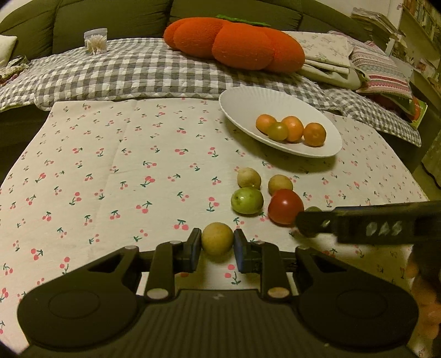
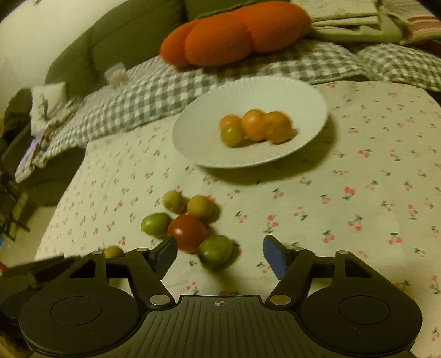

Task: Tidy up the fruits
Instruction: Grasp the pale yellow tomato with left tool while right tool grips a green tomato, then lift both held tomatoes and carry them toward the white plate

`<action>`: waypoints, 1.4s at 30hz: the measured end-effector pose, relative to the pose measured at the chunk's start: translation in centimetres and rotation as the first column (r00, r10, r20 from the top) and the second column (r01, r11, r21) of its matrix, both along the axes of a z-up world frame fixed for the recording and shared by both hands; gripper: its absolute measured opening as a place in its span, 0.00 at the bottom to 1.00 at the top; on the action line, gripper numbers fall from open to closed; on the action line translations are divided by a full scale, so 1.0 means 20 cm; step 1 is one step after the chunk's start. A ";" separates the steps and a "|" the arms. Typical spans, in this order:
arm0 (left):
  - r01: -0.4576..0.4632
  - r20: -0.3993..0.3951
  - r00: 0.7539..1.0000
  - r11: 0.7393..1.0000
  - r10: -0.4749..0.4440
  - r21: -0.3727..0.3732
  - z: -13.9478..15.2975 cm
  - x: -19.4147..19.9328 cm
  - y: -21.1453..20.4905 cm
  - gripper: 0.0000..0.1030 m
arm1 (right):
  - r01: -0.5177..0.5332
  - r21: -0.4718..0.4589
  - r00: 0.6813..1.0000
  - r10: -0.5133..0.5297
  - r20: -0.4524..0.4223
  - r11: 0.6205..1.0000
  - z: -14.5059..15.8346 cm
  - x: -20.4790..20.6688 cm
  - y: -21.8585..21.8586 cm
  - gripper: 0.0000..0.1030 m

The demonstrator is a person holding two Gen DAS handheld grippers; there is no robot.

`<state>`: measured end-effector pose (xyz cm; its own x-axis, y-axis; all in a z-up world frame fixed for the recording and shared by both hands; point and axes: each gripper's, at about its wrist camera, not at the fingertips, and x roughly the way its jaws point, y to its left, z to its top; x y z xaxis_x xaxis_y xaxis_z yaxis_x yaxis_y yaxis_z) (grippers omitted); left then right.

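A green sofa point(image 1: 115, 16) runs along the back, with a grey checked blanket point(image 1: 132, 71) over its seat and a big orange pumpkin cushion point(image 1: 234, 41) lying on that. In front, the counter wears a cherry-print cloth point(image 1: 110, 165). Toward its far right sits a white ribbed plate point(image 1: 248, 102) holding three oranges point(image 1: 292, 128) and one greenish fruit point(image 1: 278, 130), all bunched together. Nearer, a loose group lies on the cloth: a red tomato point(image 1: 285, 206), a green fruit point(image 1: 247, 200) just beside it, and two small tan fruits point(image 1: 249, 178) behind them. The left gripper point(image 1: 217, 245) has its jaws closed around a yellow-brown fruit point(image 1: 217, 239) low over the cloth. The right gripper point(image 2: 219, 254) has its jaws spread wide and holds nothing; another green fruit point(image 2: 216, 250) lies between them, touching the tomato, though that view is blurred.
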<state>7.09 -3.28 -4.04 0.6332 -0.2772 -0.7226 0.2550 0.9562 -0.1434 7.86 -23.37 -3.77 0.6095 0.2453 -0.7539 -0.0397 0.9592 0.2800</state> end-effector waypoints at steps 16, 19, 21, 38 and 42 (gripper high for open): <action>-0.007 -0.003 1.000 1.000 0.007 -0.025 0.03 0.00 0.02 0.22 | -0.068 -0.134 0.998 0.069 -0.001 0.989 -0.04 0.02 0.12 0.29; -0.008 0.002 1.000 0.999 0.008 -0.031 0.04 -0.01 0.02 0.22 | -0.058 -0.134 0.998 0.059 0.007 0.989 -0.01 0.01 0.11 0.29; -0.008 0.006 1.000 0.999 0.008 -0.033 0.05 -0.01 0.01 0.22 | -0.050 -0.128 0.998 0.052 0.018 0.991 0.01 0.00 0.09 0.29; -0.014 0.027 1.000 0.999 0.016 -0.047 0.10 0.02 -0.01 0.22 | 0.002 -0.065 0.995 0.004 0.099 0.998 0.15 -0.06 -0.02 0.29; -0.021 0.029 0.999 0.998 0.023 -0.051 0.11 0.03 -0.02 0.22 | 0.002 -0.056 0.993 0.004 0.114 0.998 0.18 -0.07 -0.02 0.29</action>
<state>7.64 -3.61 -1.83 0.6607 -0.2984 -0.6888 0.2388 0.9535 -0.1841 6.45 -23.82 -0.23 0.6920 0.2055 -0.6921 -0.0690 0.9731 0.2200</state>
